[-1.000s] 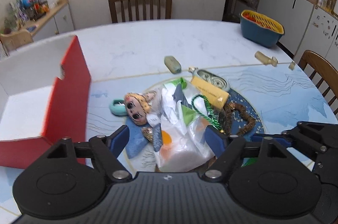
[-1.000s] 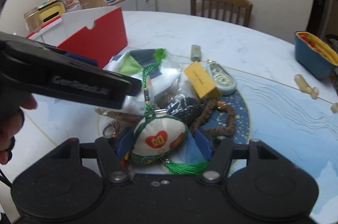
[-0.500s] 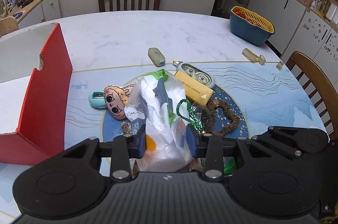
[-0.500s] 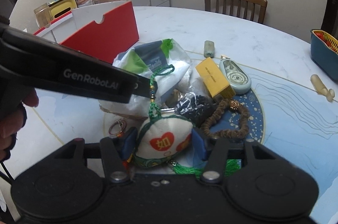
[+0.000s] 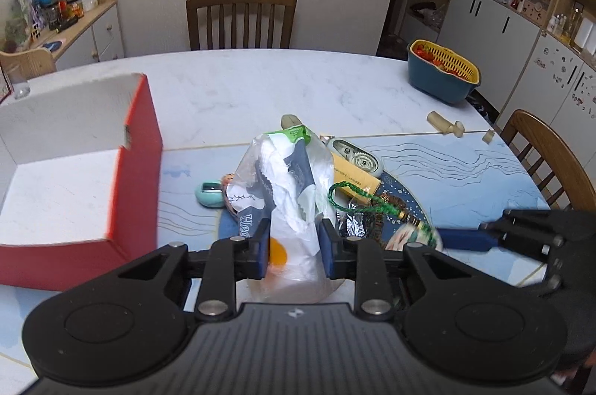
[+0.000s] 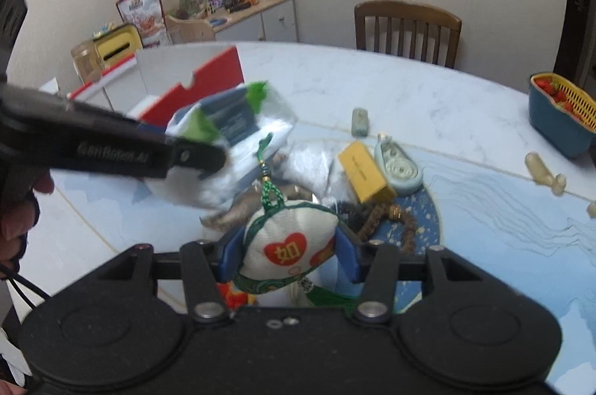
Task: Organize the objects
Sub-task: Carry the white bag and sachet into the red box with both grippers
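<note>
While the left tongs [image 5: 292,251] are clamped on a plastic bag [image 5: 287,179], an embroidered sachet [image 6: 290,246] is gripped by the right tongs [image 6: 288,259].

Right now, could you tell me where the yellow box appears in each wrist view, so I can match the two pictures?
Left wrist: the yellow box lies just right of centre, partly hidden behind the plastic bag held by the left gripper.
Right wrist: it lies right of centre, fully visible, above the sachet in the right gripper.
Shared landmark: the blue basket.
</note>
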A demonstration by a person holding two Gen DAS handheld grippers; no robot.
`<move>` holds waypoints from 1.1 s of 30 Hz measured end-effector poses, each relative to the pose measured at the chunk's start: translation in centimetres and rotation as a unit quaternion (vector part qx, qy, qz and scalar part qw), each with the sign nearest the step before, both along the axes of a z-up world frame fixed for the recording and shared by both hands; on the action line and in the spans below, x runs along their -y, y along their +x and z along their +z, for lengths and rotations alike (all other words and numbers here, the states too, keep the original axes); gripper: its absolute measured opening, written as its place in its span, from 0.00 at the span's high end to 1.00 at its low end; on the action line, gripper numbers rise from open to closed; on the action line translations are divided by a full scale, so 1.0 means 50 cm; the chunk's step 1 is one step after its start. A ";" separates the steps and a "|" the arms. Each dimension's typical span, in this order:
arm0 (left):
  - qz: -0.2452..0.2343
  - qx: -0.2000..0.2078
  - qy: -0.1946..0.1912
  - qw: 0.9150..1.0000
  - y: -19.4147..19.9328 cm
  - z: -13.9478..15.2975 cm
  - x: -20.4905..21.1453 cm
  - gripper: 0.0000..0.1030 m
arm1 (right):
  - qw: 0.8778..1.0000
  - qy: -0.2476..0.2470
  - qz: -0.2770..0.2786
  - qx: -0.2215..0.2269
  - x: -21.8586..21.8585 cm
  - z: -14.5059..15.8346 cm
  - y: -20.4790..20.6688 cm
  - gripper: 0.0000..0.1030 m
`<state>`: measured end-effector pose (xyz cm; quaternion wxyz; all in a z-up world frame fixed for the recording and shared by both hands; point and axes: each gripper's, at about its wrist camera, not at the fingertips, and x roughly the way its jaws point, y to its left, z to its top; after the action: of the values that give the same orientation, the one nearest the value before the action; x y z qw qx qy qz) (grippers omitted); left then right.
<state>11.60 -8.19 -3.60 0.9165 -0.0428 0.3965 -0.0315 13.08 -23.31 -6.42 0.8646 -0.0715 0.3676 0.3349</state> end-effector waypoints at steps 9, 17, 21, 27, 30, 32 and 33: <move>-0.017 0.017 0.003 1.000 -0.028 0.074 -0.090 0.75 | 0.999 0.018 -0.009 0.027 -0.034 0.100 0.003 0.50; 0.010 0.029 0.013 0.999 -0.025 0.125 -0.233 0.75 | 0.999 0.036 -0.004 0.040 -0.142 0.155 0.030 0.50; 0.024 0.038 0.024 0.999 -0.022 0.147 -0.307 0.75 | 0.997 0.041 0.010 0.059 -0.214 0.179 0.042 0.50; 0.042 0.040 0.041 0.997 -0.019 0.152 -0.407 0.75 | 0.995 0.046 0.032 0.082 -0.327 0.208 0.063 0.50; 0.050 0.036 0.055 0.997 -0.010 0.141 -0.446 0.75 | 0.995 0.046 0.039 0.083 -0.381 0.211 0.077 0.50; 0.055 0.028 0.059 0.996 -0.004 0.129 -0.470 0.75 | 0.995 0.041 0.045 0.079 -0.415 0.205 0.086 0.50; 0.058 0.023 0.058 0.996 -0.001 0.121 -0.483 0.75 | 0.995 0.037 0.048 0.076 -0.432 0.199 0.091 0.50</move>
<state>11.55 15.96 2.44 0.9266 -0.0120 0.3732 0.0439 17.62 -1.70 3.51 0.8749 -0.0821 0.2840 0.3835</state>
